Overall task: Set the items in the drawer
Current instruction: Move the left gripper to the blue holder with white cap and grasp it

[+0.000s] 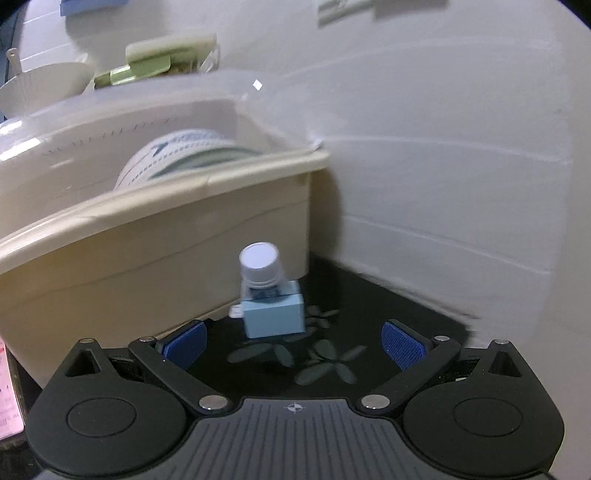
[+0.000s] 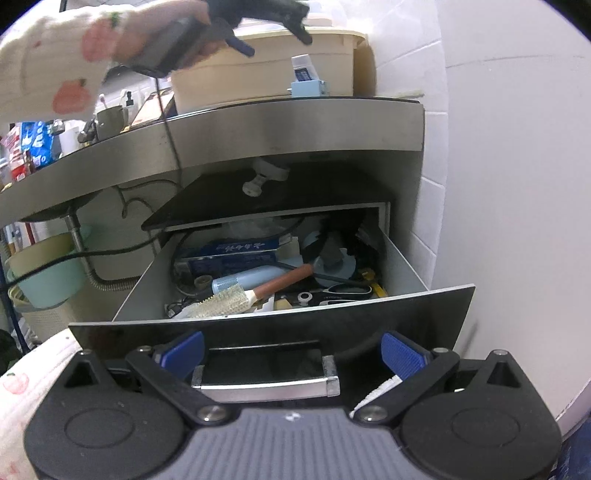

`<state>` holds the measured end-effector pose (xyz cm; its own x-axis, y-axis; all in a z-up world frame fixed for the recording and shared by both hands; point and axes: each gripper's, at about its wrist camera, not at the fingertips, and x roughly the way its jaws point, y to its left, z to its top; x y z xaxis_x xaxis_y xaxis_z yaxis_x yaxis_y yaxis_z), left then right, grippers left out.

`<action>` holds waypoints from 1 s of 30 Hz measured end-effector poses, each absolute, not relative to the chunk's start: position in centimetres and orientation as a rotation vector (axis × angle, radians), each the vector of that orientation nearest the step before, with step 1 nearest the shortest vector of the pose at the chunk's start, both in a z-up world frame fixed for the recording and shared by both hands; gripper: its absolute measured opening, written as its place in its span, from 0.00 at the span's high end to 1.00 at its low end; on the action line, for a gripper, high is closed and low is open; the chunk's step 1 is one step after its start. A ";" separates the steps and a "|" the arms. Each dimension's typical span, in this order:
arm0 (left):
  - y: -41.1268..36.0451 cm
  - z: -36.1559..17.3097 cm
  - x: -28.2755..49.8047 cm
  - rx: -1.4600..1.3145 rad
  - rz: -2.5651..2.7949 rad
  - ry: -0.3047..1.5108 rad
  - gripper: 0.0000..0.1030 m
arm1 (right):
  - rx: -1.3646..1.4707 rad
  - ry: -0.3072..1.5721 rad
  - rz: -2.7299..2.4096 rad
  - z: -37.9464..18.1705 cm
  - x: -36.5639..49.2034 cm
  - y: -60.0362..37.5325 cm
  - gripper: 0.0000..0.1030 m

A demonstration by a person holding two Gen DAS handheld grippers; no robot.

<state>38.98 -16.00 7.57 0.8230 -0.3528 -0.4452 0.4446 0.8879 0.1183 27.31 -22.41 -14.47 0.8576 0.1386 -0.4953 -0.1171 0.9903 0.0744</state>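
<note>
A small white-capped bottle (image 1: pixel 260 267) stands in a light blue box (image 1: pixel 275 313) on the dark floral countertop (image 1: pixel 369 295), against a beige tub (image 1: pixel 155 236). My left gripper (image 1: pixel 293 345) is open just short of the box, which lies ahead between its blue pads. In the right wrist view the same bottle and box (image 2: pixel 306 82) sit on the counter above the pulled-out drawer (image 2: pixel 258 321). My right gripper (image 2: pixel 291 354) is open, its pads on either side of the drawer's metal handle (image 2: pixel 266 384). The left gripper (image 2: pixel 266 26) hovers high, held by a hand.
The drawer holds a hairbrush (image 2: pixel 236 297), scissors (image 2: pixel 343 291), a blue box (image 2: pixel 232 253) and other clutter. A tiled white wall (image 1: pixel 443 166) stands right of the counter. A clear-lidded tub holds a tape roll (image 1: pixel 177 158). A green basin (image 2: pixel 48 277) hangs under the counter at left.
</note>
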 end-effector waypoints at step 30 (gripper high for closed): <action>-19.3 3.4 49.3 0.093 -0.187 0.633 0.04 | 0.192 0.511 0.115 -14.9 27.3 -25.2 0.00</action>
